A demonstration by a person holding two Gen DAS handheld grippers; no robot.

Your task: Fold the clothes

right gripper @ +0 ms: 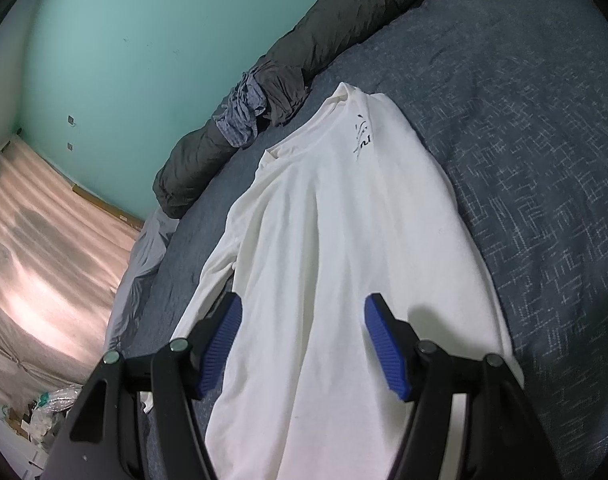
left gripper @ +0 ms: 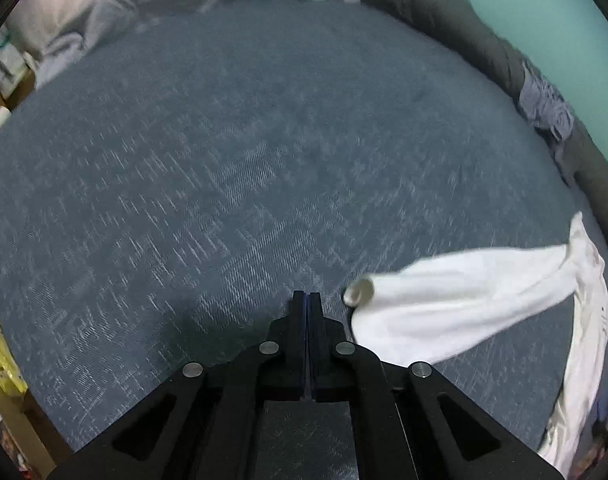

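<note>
A white long-sleeved shirt [right gripper: 336,216] lies flat on the blue bed cover [right gripper: 524,160], collar at the far end, with a small black print near the shoulder. My right gripper [right gripper: 302,320] hangs over the shirt's lower body, open, its blue pads [right gripper: 384,344] apart with only cloth below them. In the left wrist view one sleeve [left gripper: 444,300] stretches out from the shirt's body [left gripper: 588,320] across the cover, its cuff [left gripper: 360,292] rolled at the end. My left gripper [left gripper: 307,298] is shut with nothing between its fingers, just left of that cuff and apart from it.
A dark grey rolled duvet [right gripper: 336,28] runs along the teal wall [right gripper: 144,60], with a blue-grey patterned cloth [right gripper: 244,116] bunched on it. A pale sheet [left gripper: 116,12] lies at the bed's far end. Boxes and clutter [left gripper: 0,80] sit beside the bed's left edge.
</note>
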